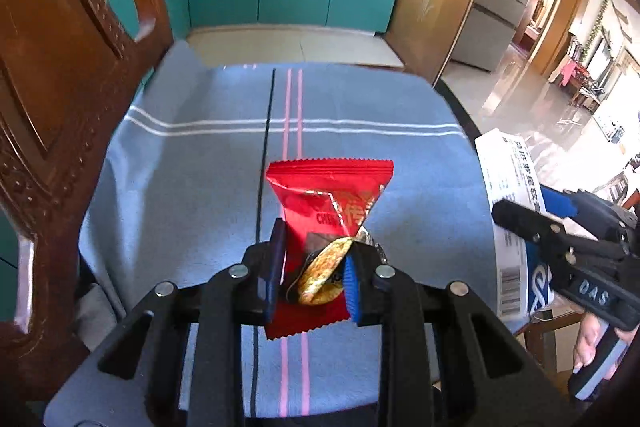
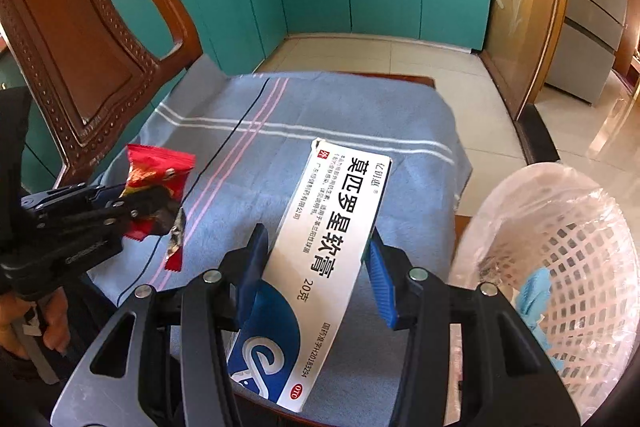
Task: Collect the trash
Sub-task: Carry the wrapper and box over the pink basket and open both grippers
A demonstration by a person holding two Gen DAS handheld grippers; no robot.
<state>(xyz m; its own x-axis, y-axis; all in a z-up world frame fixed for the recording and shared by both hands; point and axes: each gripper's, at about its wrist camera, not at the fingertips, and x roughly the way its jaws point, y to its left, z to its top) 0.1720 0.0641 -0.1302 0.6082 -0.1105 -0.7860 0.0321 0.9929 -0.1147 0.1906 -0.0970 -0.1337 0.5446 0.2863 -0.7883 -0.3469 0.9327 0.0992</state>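
While both pieces of rubbish hang clear of the blue striped cloth (image 2: 360, 115) that covers the table, the left claw (image 1: 314, 277) pinches a torn red snack wrapper (image 1: 328, 195) between its blue pads, and the right claw (image 2: 316, 267) clamps a white ointment carton (image 2: 320, 247) across its width. A white lattice waste basket (image 2: 568, 267) lined with clear plastic sits at the near right edge of the table, just beside the right claw, with something pale blue already lying inside. A carved wooden chair back (image 2: 80, 59) rises at the left, close to the left claw. Judging from the layout, the carton looks closest to disposal: the right claw should swing right until the long box is fully over the basket mouth, tilt it end-down so it does not bridge the rim, and only then spread. The wrapper is light and may cling to a pad, so the left claw should cross over the carton's path afterwards, release low inside the liner, and avoid snagging the loose plastic.
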